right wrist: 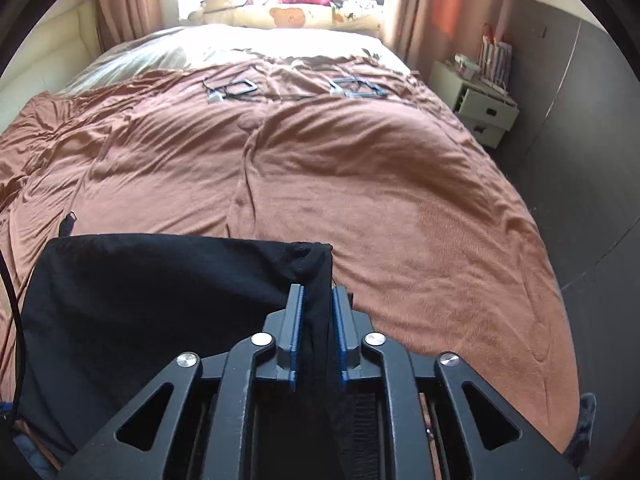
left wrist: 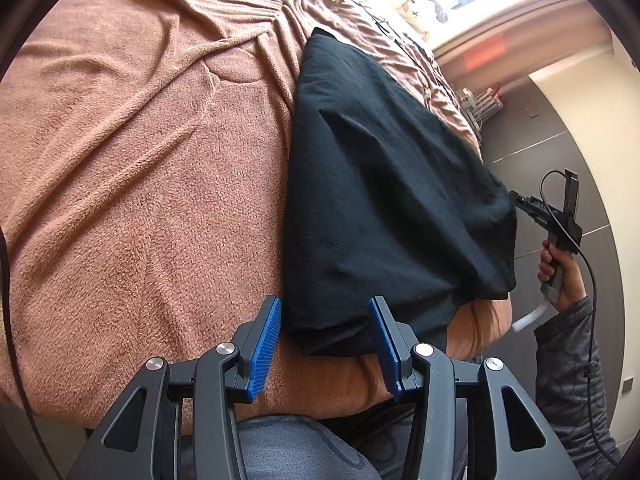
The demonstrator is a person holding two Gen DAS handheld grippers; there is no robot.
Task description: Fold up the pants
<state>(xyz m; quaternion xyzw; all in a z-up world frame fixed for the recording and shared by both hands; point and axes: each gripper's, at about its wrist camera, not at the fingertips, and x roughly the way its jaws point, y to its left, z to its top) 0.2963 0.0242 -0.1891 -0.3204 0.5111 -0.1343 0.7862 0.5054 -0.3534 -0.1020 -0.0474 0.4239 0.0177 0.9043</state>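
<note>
Black pants (left wrist: 380,180) lie on a brown blanket (left wrist: 140,160) near the bed's front edge. In the left wrist view my left gripper (left wrist: 324,308) stands open, its blue pads on either side of the near corner of the pants without pressing it. My right gripper (left wrist: 520,202), held by a hand (left wrist: 560,276), pinches the far right corner and pulls the cloth up into a tent. In the right wrist view the pants (right wrist: 160,300) spread to the left. A bunched edge stands between the pads of the right gripper (right wrist: 318,292), which is shut on it.
The blanket (right wrist: 360,180) covers the wide bed. Two dark flat frames (right wrist: 240,88) (right wrist: 356,88) with cables lie far up it. Pillows and clothes sit by the window. A white nightstand (right wrist: 480,100) stands at the right by a grey wall. My cable (left wrist: 592,280) hangs down.
</note>
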